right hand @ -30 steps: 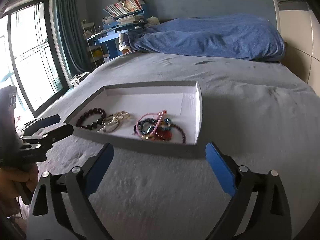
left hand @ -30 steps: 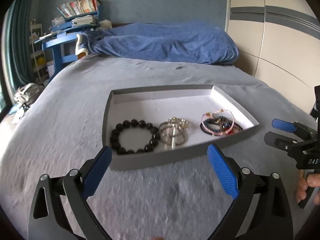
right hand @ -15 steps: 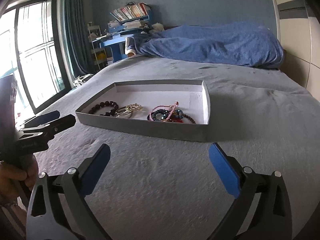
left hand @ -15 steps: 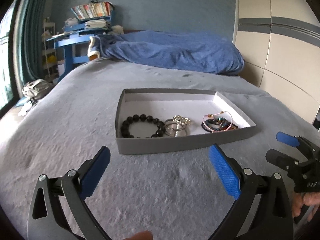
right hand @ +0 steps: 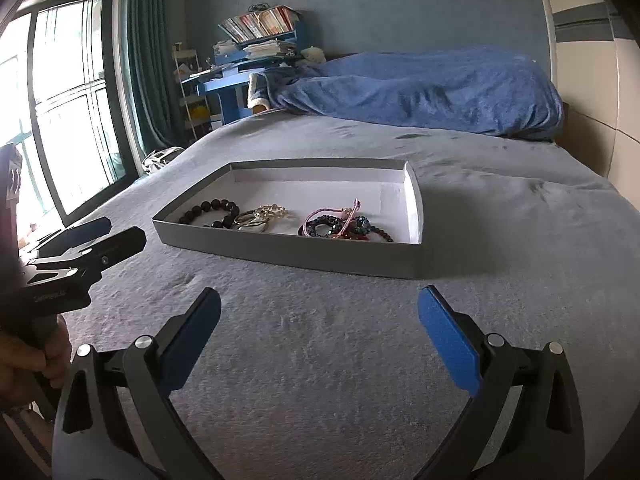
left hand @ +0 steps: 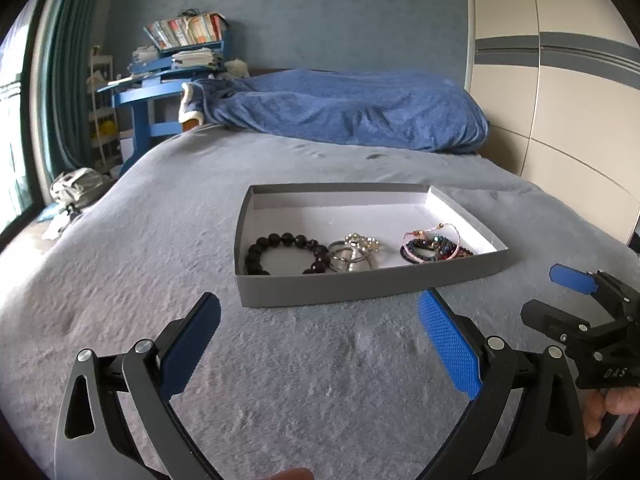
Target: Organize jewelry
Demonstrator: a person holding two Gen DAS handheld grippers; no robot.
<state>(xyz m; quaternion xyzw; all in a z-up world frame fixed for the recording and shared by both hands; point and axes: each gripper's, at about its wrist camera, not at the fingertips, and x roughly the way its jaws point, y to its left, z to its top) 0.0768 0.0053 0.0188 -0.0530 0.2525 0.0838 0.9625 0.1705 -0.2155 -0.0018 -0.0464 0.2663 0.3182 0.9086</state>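
Note:
A shallow grey tray (left hand: 360, 287) with a white floor lies on the grey bed; it also shows in the right wrist view (right hand: 288, 250). In it lie a black bead bracelet (left hand: 280, 251), silver rings with a charm (left hand: 352, 254) and a heap of coloured bracelets (left hand: 434, 245). The same pieces show in the right wrist view: black bracelet (right hand: 210, 212), silver rings (right hand: 260, 216), coloured heap (right hand: 344, 224). My left gripper (left hand: 320, 340) is open and empty, short of the tray's near wall. My right gripper (right hand: 320, 336) is open and empty, also short of the tray.
A rumpled blue blanket (left hand: 340, 116) lies across the far end of the bed. A blue desk with books (left hand: 168, 80) stands at the back left. A window (right hand: 60, 120) is on the left, cream wardrobe panels (left hand: 560, 120) on the right.
Both grippers have drawn back and lowered, so the tray looks farther away and flatter. Both stay open and empty. The jewelry has not moved.

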